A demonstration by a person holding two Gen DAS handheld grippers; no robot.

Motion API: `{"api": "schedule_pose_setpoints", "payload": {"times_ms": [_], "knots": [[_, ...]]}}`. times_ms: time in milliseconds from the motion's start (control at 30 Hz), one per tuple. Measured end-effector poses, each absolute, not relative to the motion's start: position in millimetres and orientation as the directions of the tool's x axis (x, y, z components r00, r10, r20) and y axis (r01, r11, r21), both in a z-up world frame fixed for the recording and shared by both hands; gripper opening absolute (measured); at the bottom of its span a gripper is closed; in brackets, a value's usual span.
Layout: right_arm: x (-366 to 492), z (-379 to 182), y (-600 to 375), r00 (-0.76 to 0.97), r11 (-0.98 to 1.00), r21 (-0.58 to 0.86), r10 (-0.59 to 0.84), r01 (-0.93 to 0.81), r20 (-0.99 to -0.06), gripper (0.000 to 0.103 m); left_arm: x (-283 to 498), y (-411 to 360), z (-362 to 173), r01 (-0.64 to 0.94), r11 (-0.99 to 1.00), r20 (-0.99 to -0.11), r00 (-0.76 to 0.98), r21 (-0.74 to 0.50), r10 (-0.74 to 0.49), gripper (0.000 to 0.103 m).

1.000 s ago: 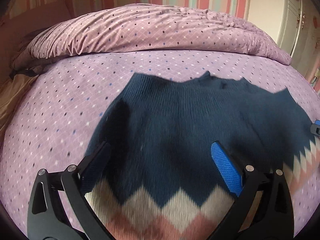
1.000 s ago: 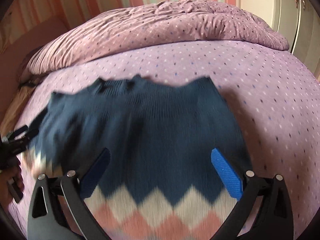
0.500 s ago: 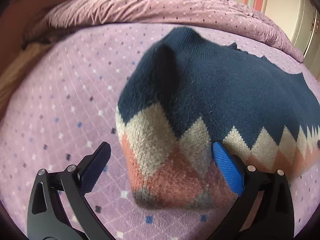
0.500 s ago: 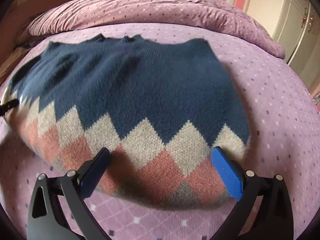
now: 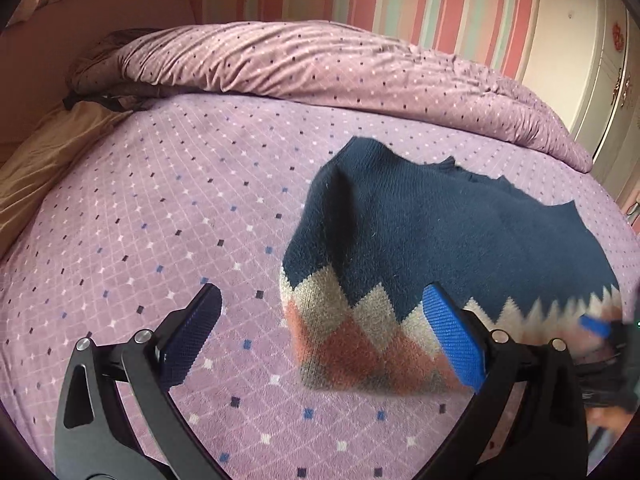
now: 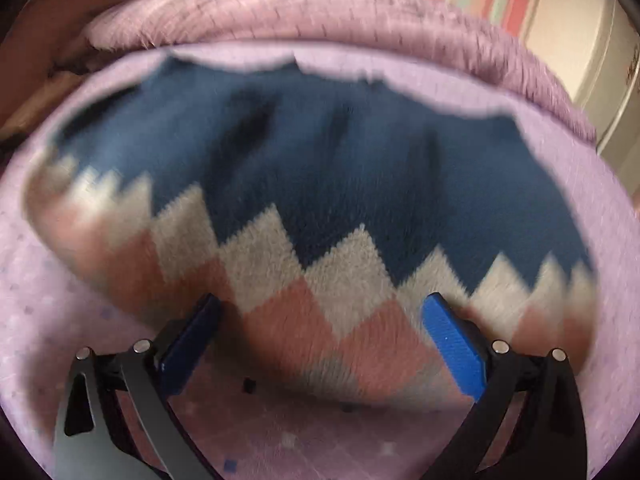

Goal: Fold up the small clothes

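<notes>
Folded sweater on the bed, both of my claws spread wide and holding nothing.

From my left wrist camera I see the sweater lying on the purple dotted bedspread, off to the right of centre, navy part away from me and the grey and salmon zigzag band nearest. My left claw stands wide over bare bedspread, its right pad in front of the sweater's near edge; I cannot tell whether it touches. At the far right edge a blurred bit of my right claw shows by the sweater's corner. My right wrist camera is smeared, but the sweater fills it, and the right claw is wide, both pads at the zigzag band. A rumpled duvet lies beyond.
</notes>
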State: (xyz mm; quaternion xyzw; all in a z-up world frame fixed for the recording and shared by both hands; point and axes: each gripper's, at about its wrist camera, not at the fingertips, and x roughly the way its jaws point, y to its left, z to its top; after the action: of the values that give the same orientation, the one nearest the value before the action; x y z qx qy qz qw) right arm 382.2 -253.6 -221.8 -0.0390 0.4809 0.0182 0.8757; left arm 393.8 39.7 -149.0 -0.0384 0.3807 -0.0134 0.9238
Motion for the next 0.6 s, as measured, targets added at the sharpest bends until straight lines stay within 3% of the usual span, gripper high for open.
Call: {"api": "schedule_pose_setpoints", "payload": {"times_ms": [267,600], "knots": [[372.8,-180.1,-276.5,0.591,1.000,0.011,0.016,-0.012,-0.807,0.101,376.2,-2.4,-146.2,0.050,0.995,-0.682,0.724,-0.090,-0.098,0.100],[344.9,-151.0,-408.5,0.625,0.984,0.075,-0.041,0.158,-0.780,0.101,369.4,-107.2,-183.3,0.175,0.984,-0.727,0.676,-0.002,-0.122,0.100]]}}
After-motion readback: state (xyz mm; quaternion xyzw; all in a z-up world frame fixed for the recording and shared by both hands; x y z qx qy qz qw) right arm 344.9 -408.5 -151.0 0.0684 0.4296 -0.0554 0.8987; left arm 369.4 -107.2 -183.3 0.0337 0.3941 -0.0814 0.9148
